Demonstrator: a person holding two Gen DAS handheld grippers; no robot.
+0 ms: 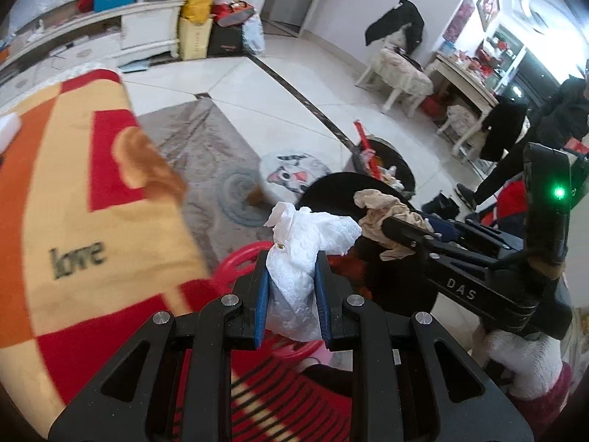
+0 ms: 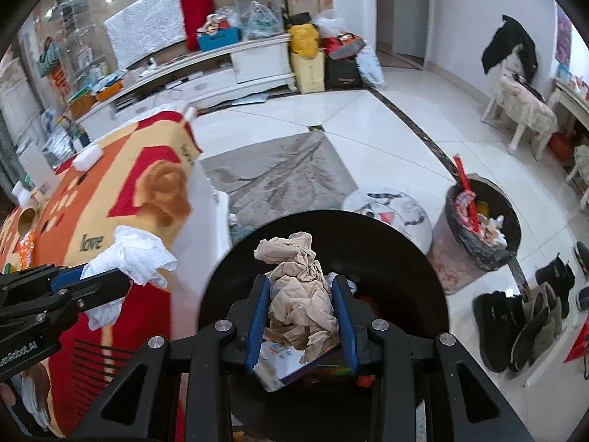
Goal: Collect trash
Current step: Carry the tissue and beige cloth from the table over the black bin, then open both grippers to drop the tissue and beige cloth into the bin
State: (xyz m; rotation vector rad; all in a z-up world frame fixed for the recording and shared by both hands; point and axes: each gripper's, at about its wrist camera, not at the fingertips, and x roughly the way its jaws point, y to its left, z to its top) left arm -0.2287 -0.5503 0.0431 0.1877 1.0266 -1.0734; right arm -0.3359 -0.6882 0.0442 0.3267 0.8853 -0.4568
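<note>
Left wrist view: shows the right gripper (image 1: 371, 217) from the side, with a white-gloved hand (image 1: 515, 353) under its body and a green light lit on its upright part. A person in dark clothing (image 1: 545, 125) stands at the far right, beside a table (image 1: 467, 81). None of this appears in the right wrist view.

Right wrist view: shows footwear (image 2: 530, 316) on the tiled floor at right and a long white cabinet (image 2: 206, 70) loaded with boxes and bags along the far wall.

Left gripper (image 1: 291, 287): jaws narrowly parted and clamped on a crumpled white tissue (image 1: 305, 258), which sits between the blue pads (image 1: 262, 302) and bulges out beyond the tips. It is held off the edge of the red and orange table cover (image 1: 73, 199).

Right gripper (image 2: 302, 316): jaws closed on a crumpled tan paper wad (image 2: 298, 294), with a flat printed card (image 2: 279, 362) protruding beneath it. Both are held directly above the black round bin (image 2: 405, 269).

Containers: a second bin (image 2: 482, 235) with a black liner stands on the floor at right, well apart from both grippers, filled with wrappers and a red strip standing out of it. The black round bin's contents are largely hidden; a red patch shows inside.
</note>
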